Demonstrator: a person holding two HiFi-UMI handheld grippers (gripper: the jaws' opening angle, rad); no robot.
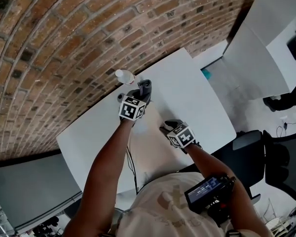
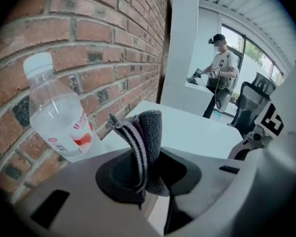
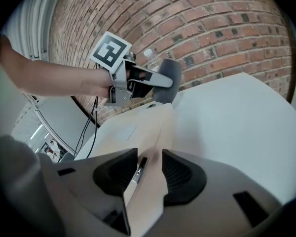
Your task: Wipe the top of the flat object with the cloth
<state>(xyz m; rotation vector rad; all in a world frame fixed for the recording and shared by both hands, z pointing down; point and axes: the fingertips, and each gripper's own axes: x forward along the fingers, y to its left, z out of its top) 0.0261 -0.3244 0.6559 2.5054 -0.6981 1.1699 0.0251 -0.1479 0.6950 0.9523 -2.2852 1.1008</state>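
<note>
**Gripping the cloth, left jaws clamped on it**

Left gripper (image 2: 147, 179) has its jaws closed on the grey cloth (image 2: 143, 137). The cloth stands up out of them at centre frame, folded, with pale stripes along one edge. Right gripper (image 3: 149, 169) has its jaws apart, and the thin edge of the beige board (image 3: 138, 127) runs between them at lower centre, unpinched. The board lies flat on the white table (image 3: 237, 117), with the cloth near its far end. A clear bottle (image 2: 56, 117) stands upper left by the brick wall (image 2: 113, 43).
</note>
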